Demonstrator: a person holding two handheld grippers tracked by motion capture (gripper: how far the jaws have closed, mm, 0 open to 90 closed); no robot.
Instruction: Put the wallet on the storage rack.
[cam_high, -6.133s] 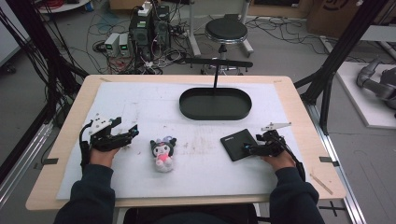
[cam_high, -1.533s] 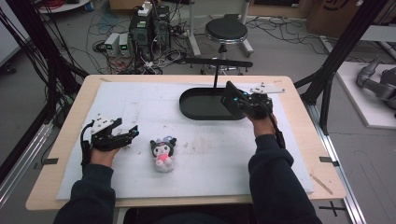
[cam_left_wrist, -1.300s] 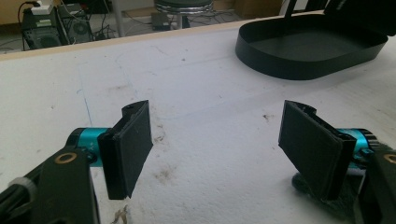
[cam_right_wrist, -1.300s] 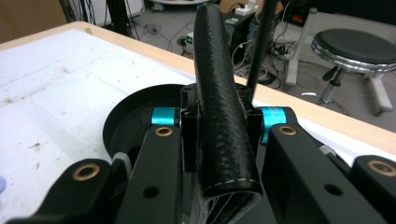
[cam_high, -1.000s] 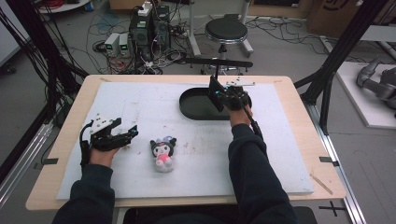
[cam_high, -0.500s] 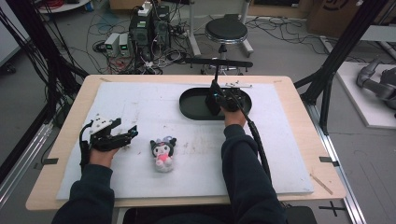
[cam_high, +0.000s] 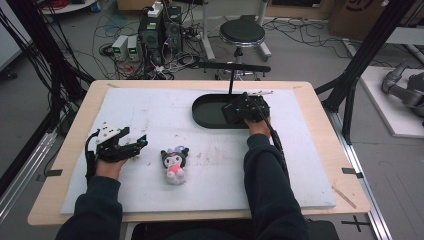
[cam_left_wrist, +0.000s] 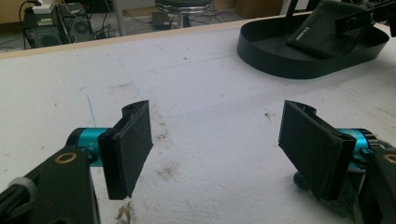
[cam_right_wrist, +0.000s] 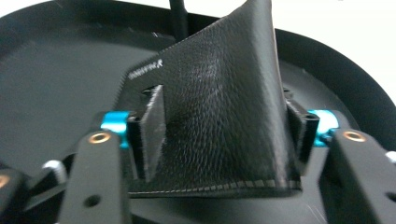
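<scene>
Between the jaws of our right gripper (cam_right_wrist: 212, 135) we pinch the black leather wallet (cam_right_wrist: 219, 102), which bends over the black tray (cam_high: 210, 112) below for setting down, while our left gripper (cam_left_wrist: 219, 149) rests spread, holding nothing.

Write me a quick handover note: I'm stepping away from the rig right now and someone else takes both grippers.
Right gripper: shut on the black leather wallet, held over the black oval tray; the wallet is not yet released.
Left gripper: open, holding nothing, resting on the white mat at the near left.
Plush toy: lying on the mat between the two arms, untouched.
Done: wallet brought to the tray.
Left, as a guess: open the right gripper's fingers to drop the wallet in the tray, then probably deal with the plush toy.
</scene>
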